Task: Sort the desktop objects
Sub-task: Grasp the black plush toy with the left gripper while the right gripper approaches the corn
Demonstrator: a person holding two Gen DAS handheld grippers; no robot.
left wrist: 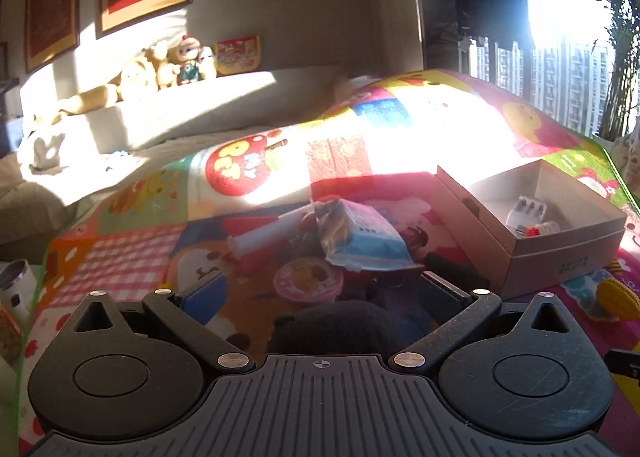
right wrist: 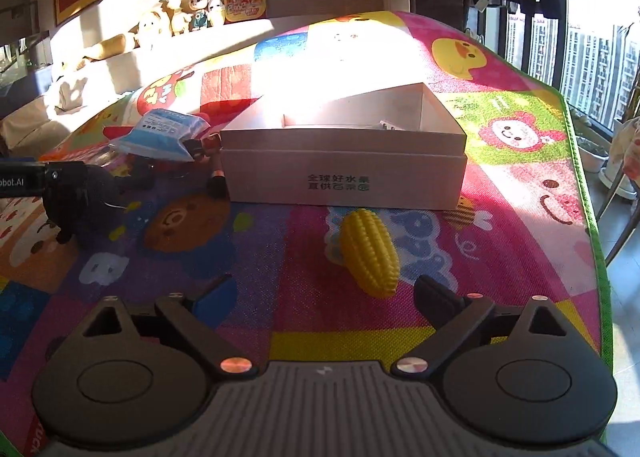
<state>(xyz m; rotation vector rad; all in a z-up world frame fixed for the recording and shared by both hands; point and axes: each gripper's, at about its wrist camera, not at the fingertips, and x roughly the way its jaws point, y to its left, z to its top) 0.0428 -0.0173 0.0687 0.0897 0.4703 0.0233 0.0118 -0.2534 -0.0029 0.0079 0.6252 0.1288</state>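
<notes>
My right gripper (right wrist: 322, 293) is spread wide, a ribbed yellow plastic corn (right wrist: 370, 253) lying between its fingers at lower centre. My left gripper (left wrist: 320, 293) gapes too, low before a crinkly blue packet (left wrist: 366, 239). The white cardboard box (right wrist: 344, 173) sits mid-frame behind the corn.

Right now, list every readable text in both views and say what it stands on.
"全球好水果 直供百果园": front wall of the white box.
"bot.AI": left gripper's body, cut off at the frame edge.
Blue packet: print too small.
Red card on the ledge: blurred.
</notes>
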